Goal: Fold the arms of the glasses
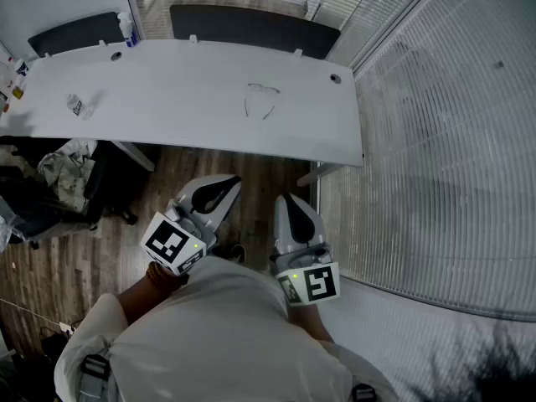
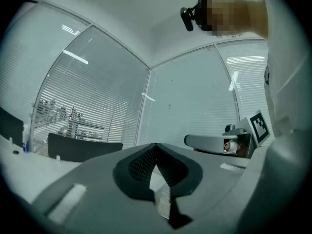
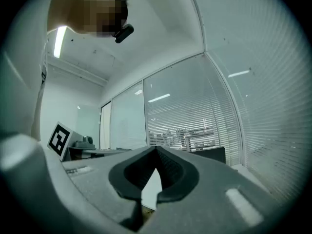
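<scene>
Glass walls with slatted blinds are closing in this office, and a white table is standing over a wooden floor. The glasses are lying on the table's right half, about midway between its far and near edges, arms spread toward the near edge. I am holding the left gripper and right gripper short of the near edge, well apart from the glasses, both clenched on nothing.

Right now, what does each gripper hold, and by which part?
Nothing: left gripper and right gripper are shut, empty; the glasses lie on the desk, untouched.
</scene>
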`<state>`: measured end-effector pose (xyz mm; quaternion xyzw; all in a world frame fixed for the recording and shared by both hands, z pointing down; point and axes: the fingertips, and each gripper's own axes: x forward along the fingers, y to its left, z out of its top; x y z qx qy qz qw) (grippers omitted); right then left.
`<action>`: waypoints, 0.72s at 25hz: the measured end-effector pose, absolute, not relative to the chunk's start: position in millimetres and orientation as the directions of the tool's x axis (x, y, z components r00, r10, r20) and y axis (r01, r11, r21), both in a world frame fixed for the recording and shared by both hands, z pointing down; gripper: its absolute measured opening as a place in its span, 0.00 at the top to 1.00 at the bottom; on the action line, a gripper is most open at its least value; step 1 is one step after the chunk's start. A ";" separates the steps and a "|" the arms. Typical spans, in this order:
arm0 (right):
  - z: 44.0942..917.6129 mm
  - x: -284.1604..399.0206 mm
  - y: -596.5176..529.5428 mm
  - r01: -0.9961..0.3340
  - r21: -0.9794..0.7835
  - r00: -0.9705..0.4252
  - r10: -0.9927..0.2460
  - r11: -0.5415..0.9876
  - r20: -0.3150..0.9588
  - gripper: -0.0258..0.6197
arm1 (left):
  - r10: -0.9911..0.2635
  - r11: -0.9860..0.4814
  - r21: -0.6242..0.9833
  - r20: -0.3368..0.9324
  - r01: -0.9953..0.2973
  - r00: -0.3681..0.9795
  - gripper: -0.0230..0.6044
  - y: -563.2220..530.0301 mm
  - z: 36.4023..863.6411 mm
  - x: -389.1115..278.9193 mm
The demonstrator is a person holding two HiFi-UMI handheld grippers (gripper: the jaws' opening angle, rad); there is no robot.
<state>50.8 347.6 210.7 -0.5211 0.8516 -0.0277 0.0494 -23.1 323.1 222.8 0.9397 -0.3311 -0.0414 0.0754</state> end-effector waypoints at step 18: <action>214.5 111.1 368.7 -0.879 -0.167 -0.439 -0.895 0.447 -0.081 0.96 | -0.620 -0.770 0.177 0.014 -0.613 0.784 0.96 345.0 238.4 32.4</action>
